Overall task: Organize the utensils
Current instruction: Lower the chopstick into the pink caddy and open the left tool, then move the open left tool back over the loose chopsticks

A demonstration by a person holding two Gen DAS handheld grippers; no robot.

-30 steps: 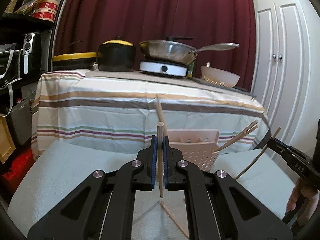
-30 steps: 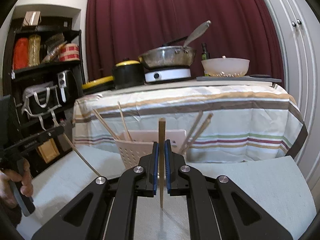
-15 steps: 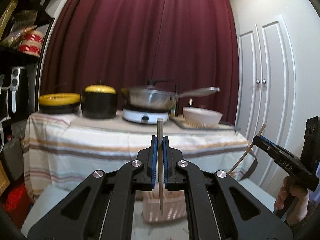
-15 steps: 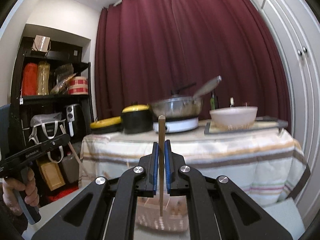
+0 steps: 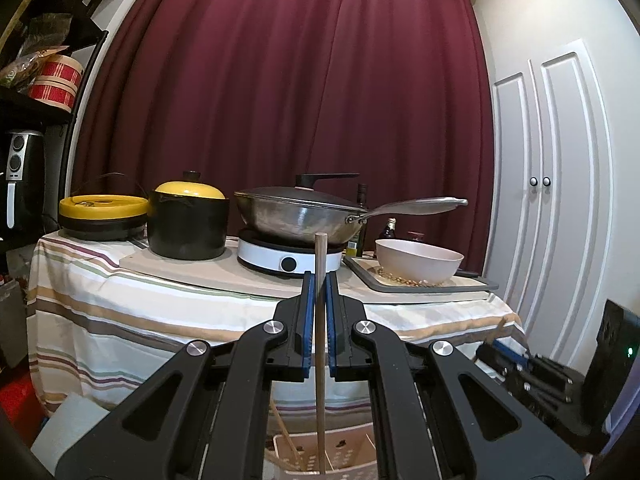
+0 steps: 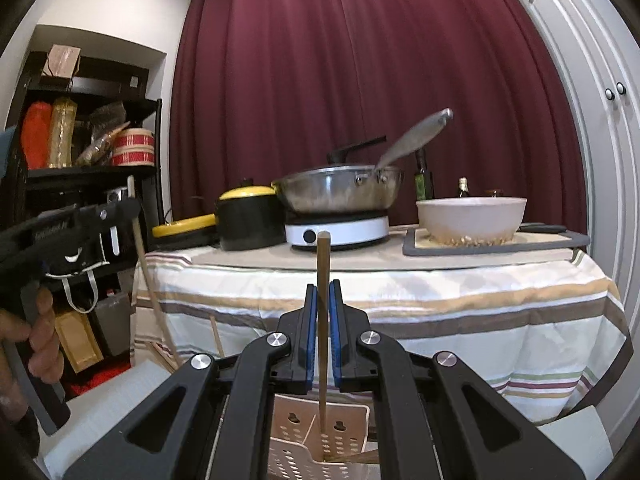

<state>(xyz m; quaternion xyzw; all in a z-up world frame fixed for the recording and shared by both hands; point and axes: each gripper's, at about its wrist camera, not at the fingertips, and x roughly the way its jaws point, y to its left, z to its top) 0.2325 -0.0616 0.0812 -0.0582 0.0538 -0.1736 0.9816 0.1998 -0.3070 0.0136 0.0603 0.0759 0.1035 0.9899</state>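
Dark red pleated curtain (image 5: 288, 80) fills the background; before it stands the tabletop (image 5: 120, 320), draped in a striped cloth, carrying a steel wok (image 5: 296, 216) on a white round hotplate (image 5: 288, 260), a black pot with a yellow lid (image 5: 188, 220) and a pale pink bowl (image 5: 418, 260).

Below my two tools sits the cream perforated plastic utensil basket (image 6: 320, 440), seen from above in both wrist views, with a centre divider and a few wooden sticks already leaning inside.

My left claw (image 5: 318, 320) is pinched narrow on a pale round wooden chopstick (image 5: 320, 360), held upright; its lower end reaches down to the basket at the bottom edge of the left wrist view, though I cannot tell whether it touches the floor of the compartment.

My right claw (image 6: 323, 336) is likewise closed on a darker square-topped wooden chopstick (image 6: 323, 320), also upright, its tip just inside the basket mouth beside the divider.

Step in hand, as I judge it: delivering both chopsticks into the basket, late in the placing phase. The next move calls for lowering each stick straight down within its compartment, clear of the divider and the leaning sticks, then parting the pads so the sticks drop and rest against the wall.
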